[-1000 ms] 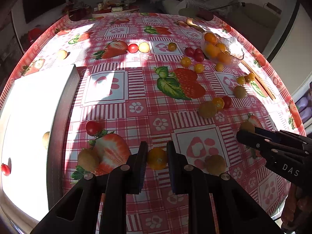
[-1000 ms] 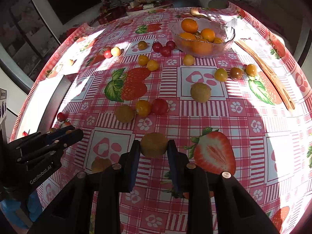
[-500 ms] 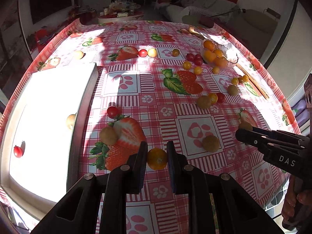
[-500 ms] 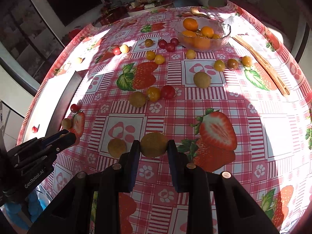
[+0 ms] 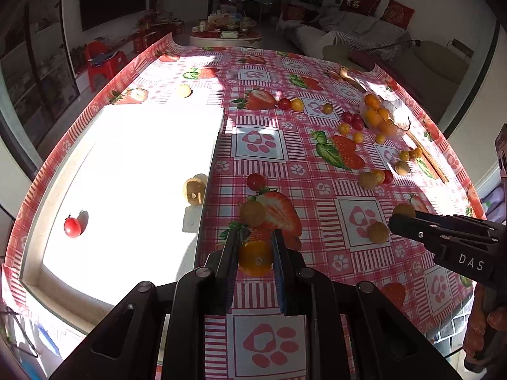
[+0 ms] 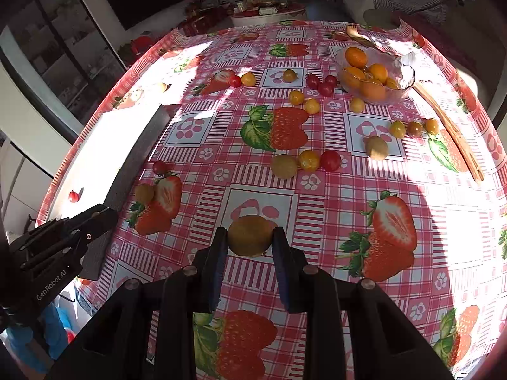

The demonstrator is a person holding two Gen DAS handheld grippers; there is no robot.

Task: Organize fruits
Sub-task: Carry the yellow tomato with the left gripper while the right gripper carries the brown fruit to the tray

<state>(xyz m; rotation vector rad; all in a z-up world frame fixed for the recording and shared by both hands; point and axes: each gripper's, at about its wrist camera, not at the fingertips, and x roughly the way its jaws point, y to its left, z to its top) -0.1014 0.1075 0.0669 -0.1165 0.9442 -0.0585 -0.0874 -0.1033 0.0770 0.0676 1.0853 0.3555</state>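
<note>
The left claw (image 5: 255, 258) is gripping a small orange fruit (image 5: 255, 259) between its two pads, holding it clear above the worktop (image 5: 364, 285), just beside the right edge of a white tray (image 5: 142, 164). The right claw (image 6: 250, 237) is clamping a round yellow-brown fruit (image 6: 250, 236) in the same manner, over the checked strawberry-print cloth. Each claw is showing at the edge of the other's view.

Inside the tray, a red tomato (image 5: 72, 227) is lying near the left side and a brownish fruit (image 5: 195, 189) is resting against the right wall; glare is washing out the rest of the tray floor.

Just beyond the left claw, a brown fruit (image 5: 252, 213) and a red tomato (image 5: 256, 181) are sitting on the cloth. Further out, a row of three fruits, brown, yellow and red (image 6: 305, 161), is lying mid-worktop, with more small fruits scattered behind it.

At the far right, a glass bowl (image 6: 404, 74) is holding several oranges (image 6: 356, 57), and a long wooden utensil (image 6: 450, 133) is lying just beside it.
</note>
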